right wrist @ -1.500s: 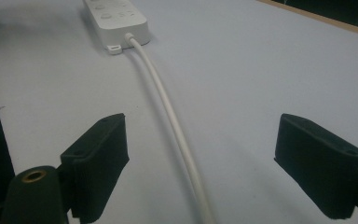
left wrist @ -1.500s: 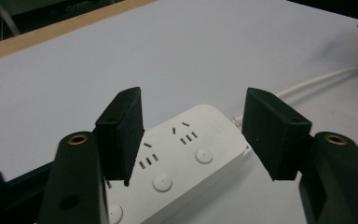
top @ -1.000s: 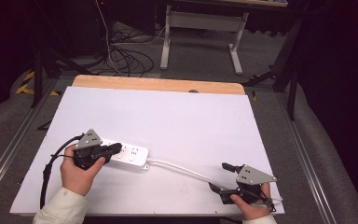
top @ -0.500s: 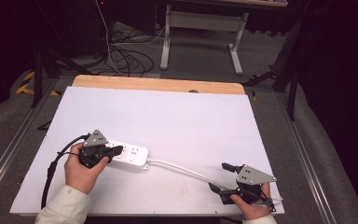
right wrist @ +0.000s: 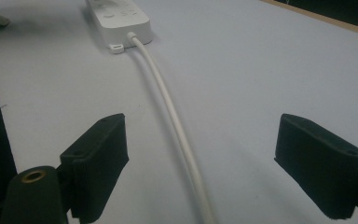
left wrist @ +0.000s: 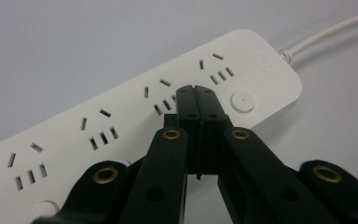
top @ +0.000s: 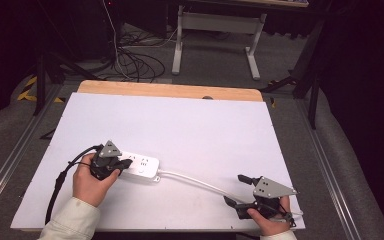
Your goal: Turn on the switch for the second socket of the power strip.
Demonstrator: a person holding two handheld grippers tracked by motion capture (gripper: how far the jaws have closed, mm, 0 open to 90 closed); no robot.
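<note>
A white power strip (top: 144, 167) lies flat at the front left of the white table (top: 190, 125). Its white cord (top: 195, 182) runs right toward my right gripper (top: 238, 191). My left gripper (top: 128, 163) is shut, and its tips rest over the strip's left end. In the left gripper view the closed tips (left wrist: 196, 95) sit above the power strip (left wrist: 121, 126), between two socket groups and near the round button (left wrist: 242, 101). In the right gripper view my right gripper (right wrist: 205, 140) is open, and the cord (right wrist: 168, 102) passes between its jaws without touching them.
A wooden strip (top: 170, 90) borders the table's far edge. The left gripper's black cable (top: 55, 187) loops down toward the front left corner. Beyond the table are desk legs (top: 252, 55) and floor cables (top: 130, 57).
My left gripper has shifted a little to the right, farther over the power strip. The right gripper and the cord have stayed put.
</note>
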